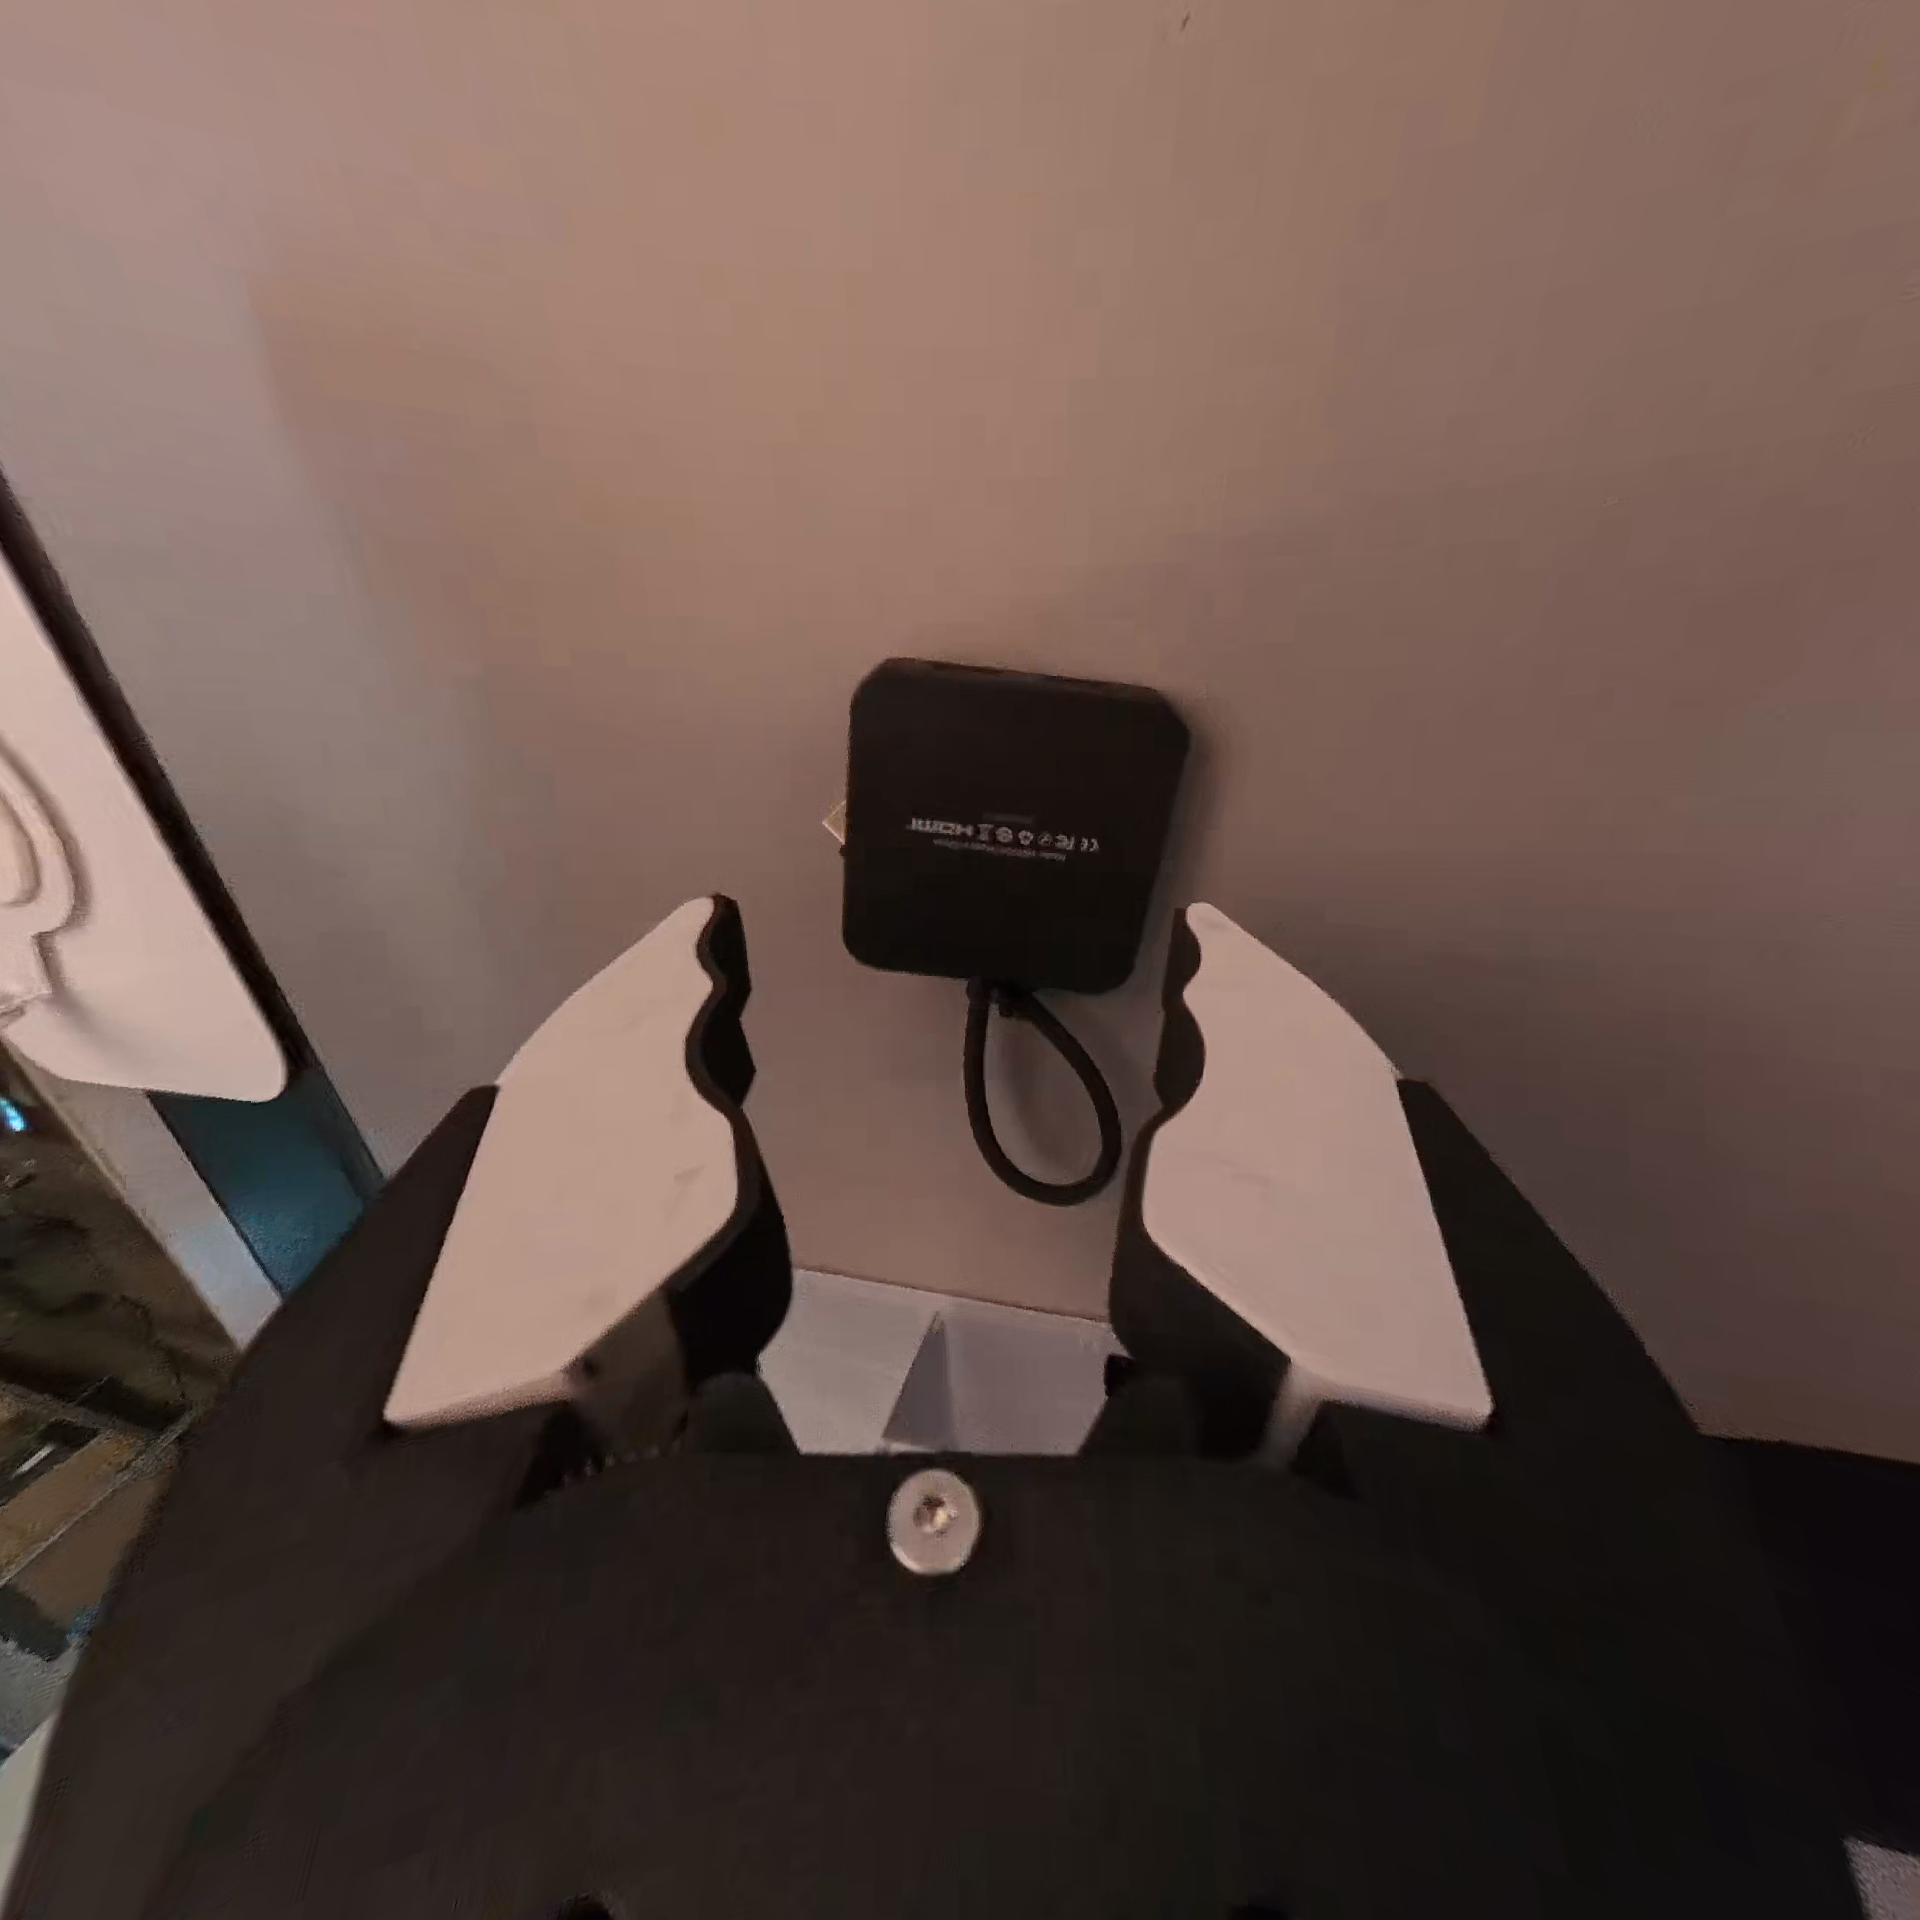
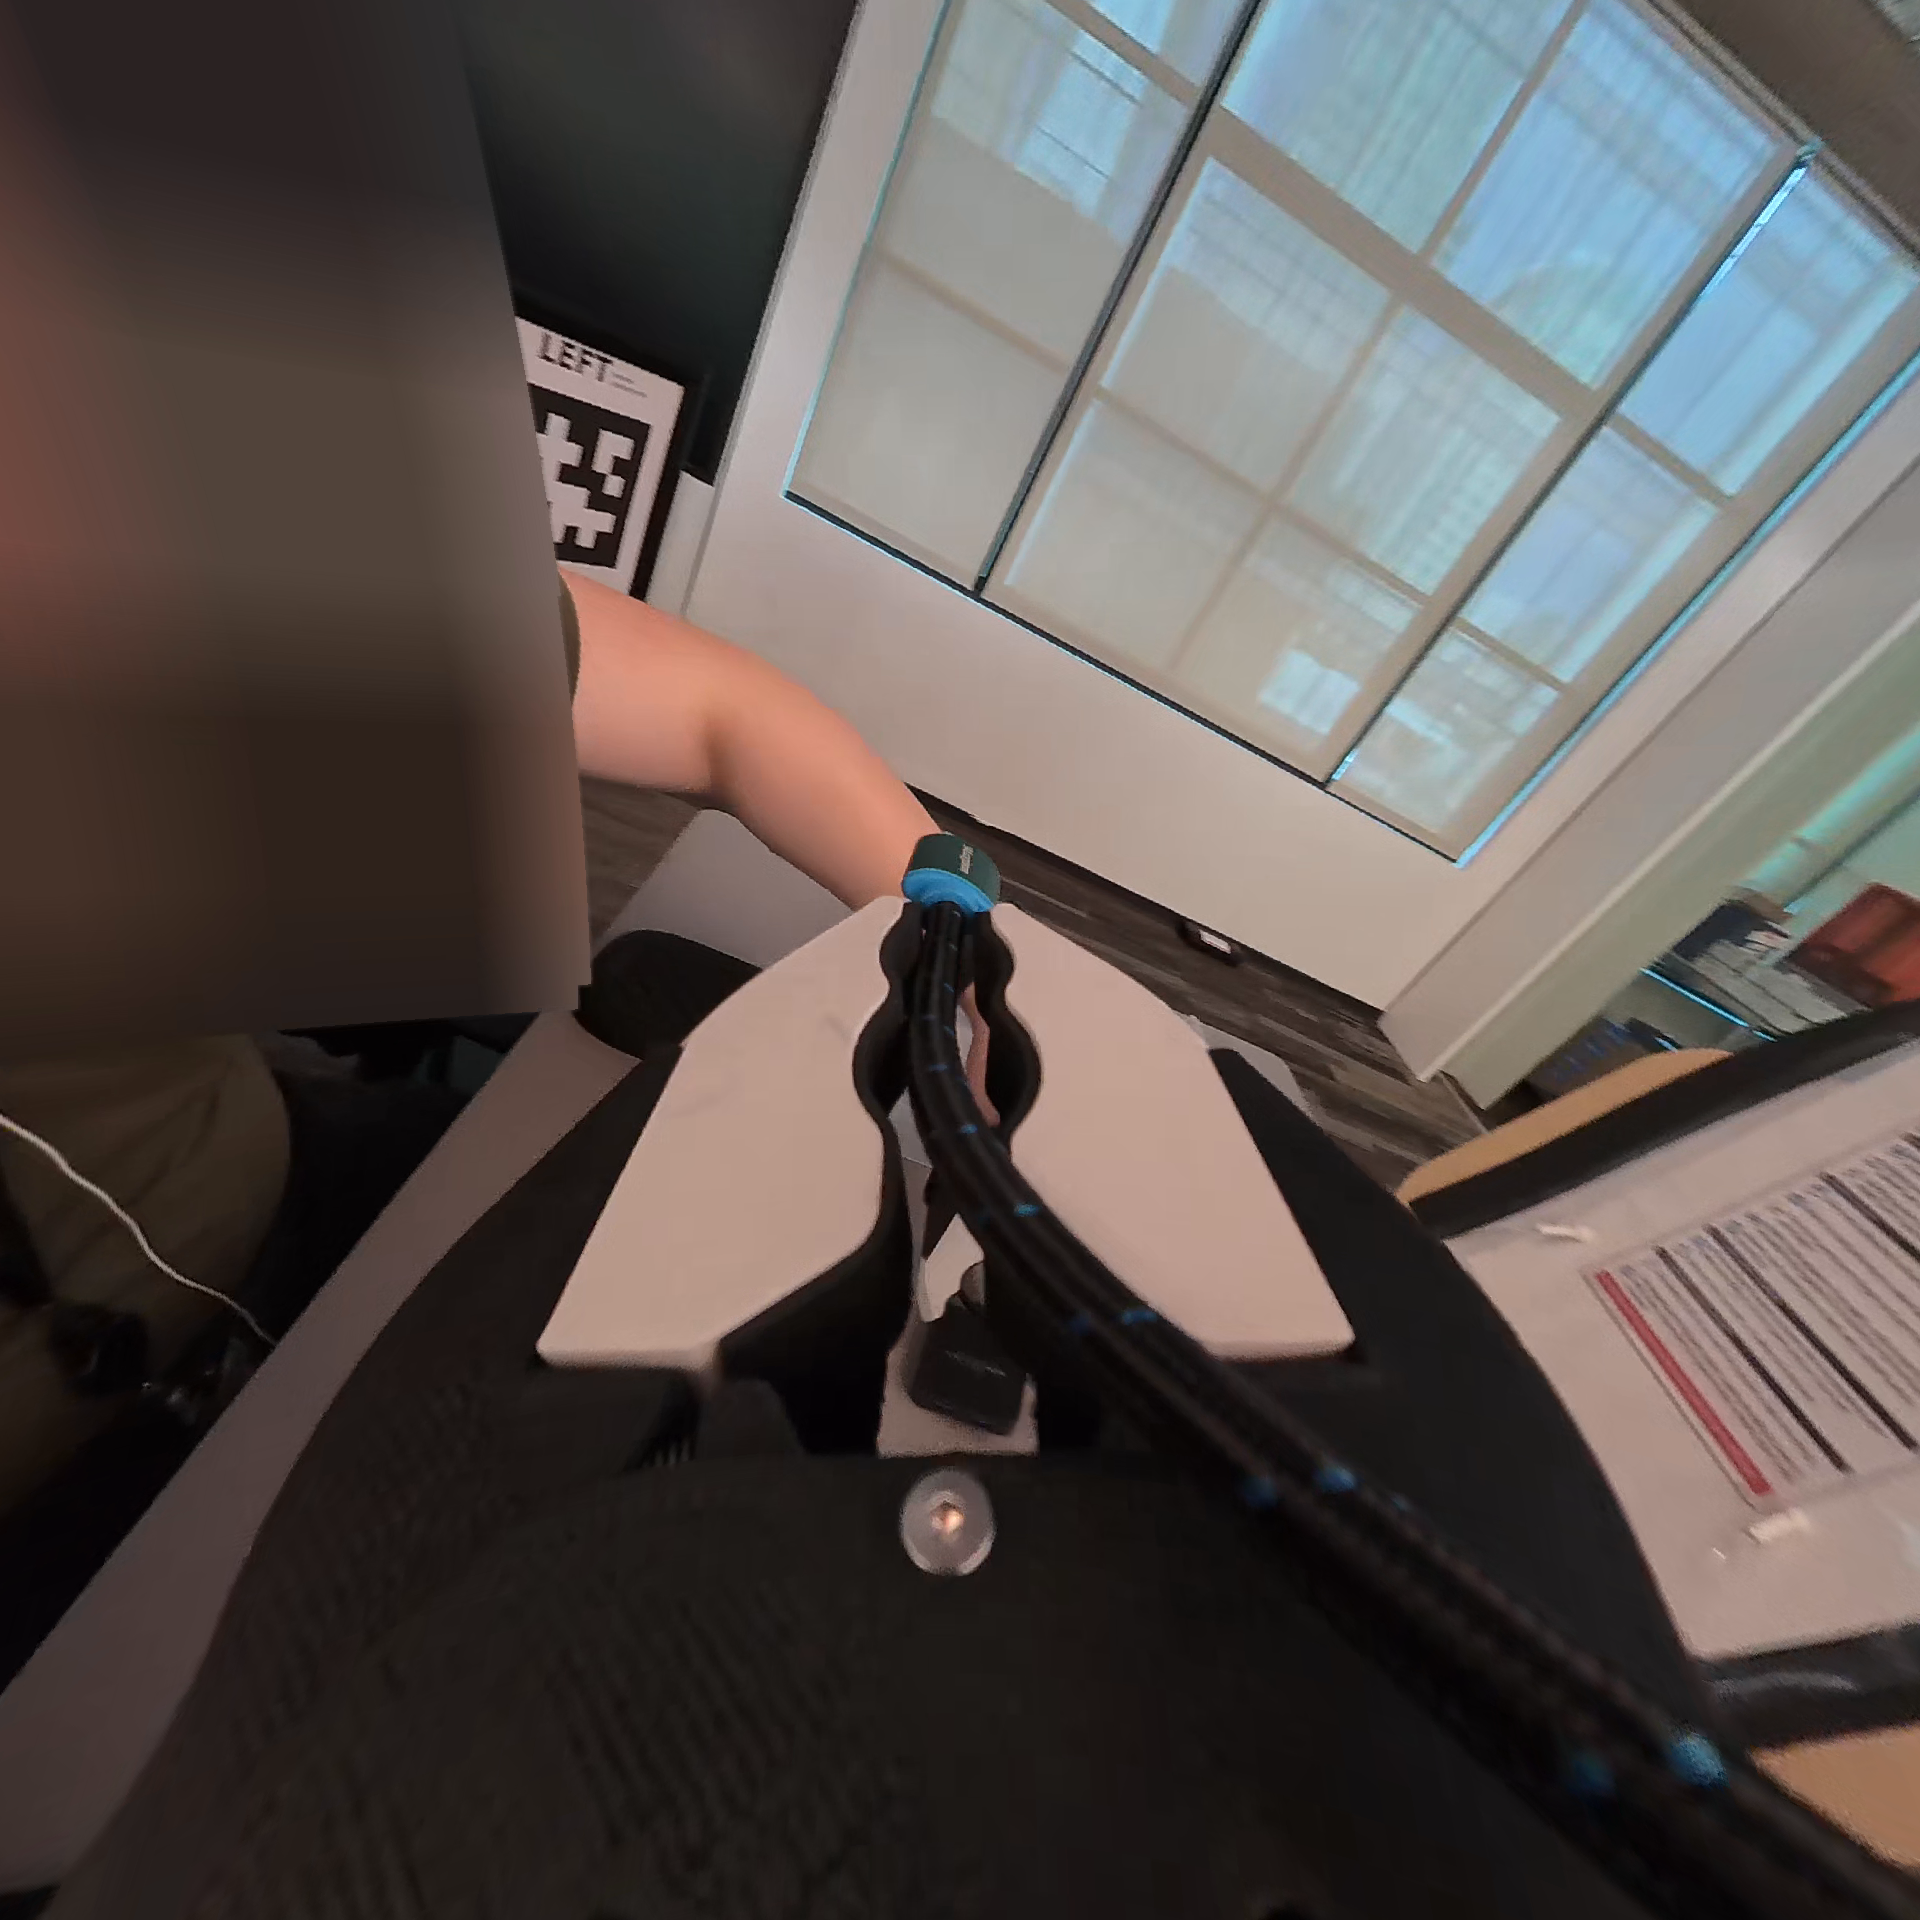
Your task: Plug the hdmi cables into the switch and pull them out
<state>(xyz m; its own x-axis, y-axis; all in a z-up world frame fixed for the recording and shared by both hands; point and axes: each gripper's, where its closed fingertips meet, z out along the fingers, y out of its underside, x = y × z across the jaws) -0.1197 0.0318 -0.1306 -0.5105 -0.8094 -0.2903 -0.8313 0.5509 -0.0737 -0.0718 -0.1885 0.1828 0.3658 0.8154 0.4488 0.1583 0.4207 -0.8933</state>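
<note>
Left wrist view was taken looking down on a pale table (image 1: 1351,416). At the far left a white sheet with a dark edge (image 1: 125,831) was seen, blurred. Toward the middle, the left gripper (image 1: 961,914) was held with its white fingers (image 1: 603,1143) spread wide apart and nothing between them. Just beyond the fingertips the black switch (image 1: 1013,821) was seen lying flat on the table, with pale markings on its upper face. A short black cable loop (image 1: 1039,1101) was attached at the switch's near edge and was seen in the gap between the two fingers. No contact between gripper and switch was shown.

Right wrist view was blocked at the left by a blurred patch. Beside it a black-and-white marker card (image 2: 603,457) was seen, and below that a person's bare forearm (image 2: 727,748). In the middle, the right gripper (image 2: 948,935) was closed on the black hdmi cable (image 2: 997,1174), which was flecked with blue. The cable's blue-ringed plug end (image 2: 948,871) stood just past the fingertips, and the cord was trailed back toward the lower right. A large gridded window (image 2: 1351,416) was seen behind, and a printed sheet (image 2: 1766,1299) lay on a surface at the right.
</note>
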